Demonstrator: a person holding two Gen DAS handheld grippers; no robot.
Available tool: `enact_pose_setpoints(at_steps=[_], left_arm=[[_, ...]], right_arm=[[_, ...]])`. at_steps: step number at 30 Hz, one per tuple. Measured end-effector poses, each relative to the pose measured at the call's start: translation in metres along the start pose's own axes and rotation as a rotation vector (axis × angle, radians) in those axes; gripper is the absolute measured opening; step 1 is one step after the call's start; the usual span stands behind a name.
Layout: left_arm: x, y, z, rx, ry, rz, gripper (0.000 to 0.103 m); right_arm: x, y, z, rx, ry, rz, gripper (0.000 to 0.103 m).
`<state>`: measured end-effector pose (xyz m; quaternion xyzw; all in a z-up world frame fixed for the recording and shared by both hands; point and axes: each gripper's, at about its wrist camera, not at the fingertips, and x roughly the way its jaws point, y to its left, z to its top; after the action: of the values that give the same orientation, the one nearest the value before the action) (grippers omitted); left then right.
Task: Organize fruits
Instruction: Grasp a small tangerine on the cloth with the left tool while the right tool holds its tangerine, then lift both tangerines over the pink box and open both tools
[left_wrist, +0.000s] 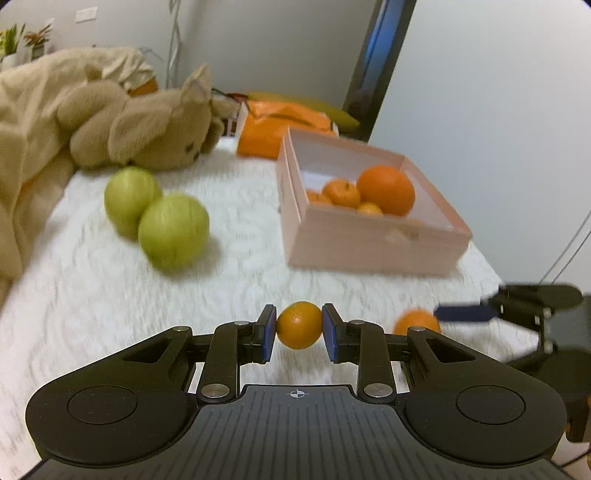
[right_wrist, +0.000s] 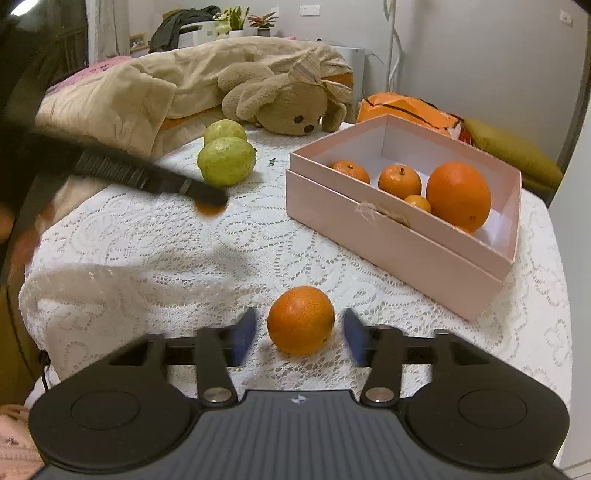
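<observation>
Your left gripper (left_wrist: 299, 330) fingers pinch a mandarin (left_wrist: 299, 329); right gripper (right_wrist: 300, 332) fingers straddle an orange (right_wrist: 301, 319) loosely. Close squarely before lifting toward the pink box (right_wrist: 399, 243).

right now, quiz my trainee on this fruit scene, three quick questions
1. True or false: the left gripper fingers clamp a small orange.
2. What lies between the open right gripper fingers? A) green fruit B) an orange C) teddy bear
3. How many green fruits lie on the lace cloth outside the pink box?

Key: 1 true; 2 B, the loose orange; 3 two.
</observation>
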<state>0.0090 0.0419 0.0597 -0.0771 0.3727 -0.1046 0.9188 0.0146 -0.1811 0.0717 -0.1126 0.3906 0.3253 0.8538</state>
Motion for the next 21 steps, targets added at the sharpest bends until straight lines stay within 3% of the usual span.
enact_pose_setpoints(at_steps=[4,11,14,16,21], left_arm=[[0.001,-0.004,-0.017,-0.015,0.026,-0.021,0.031],[-0.005,-0.006,-0.028,-0.054,0.000,0.032,0.031],[-0.013,-0.004,-0.029,-0.079,-0.015,0.049,0.031],[-0.015,-0.002,-0.030,-0.100,-0.011,0.033,0.031],[-0.020,-0.003,-0.030,-0.123,-0.010,0.010,0.031]], right_arm=[[0.004,-0.005,-0.005,0.029,-0.005,-0.033,0.064],[0.006,0.007,-0.007,-0.036,-0.034,-0.055,0.062],[0.004,0.016,-0.005,-0.106,-0.059,-0.055,0.056],[0.005,0.020,-0.003,-0.138,-0.050,-0.057,0.042],[0.004,0.019,0.003,-0.140,-0.009,-0.057,0.040]])
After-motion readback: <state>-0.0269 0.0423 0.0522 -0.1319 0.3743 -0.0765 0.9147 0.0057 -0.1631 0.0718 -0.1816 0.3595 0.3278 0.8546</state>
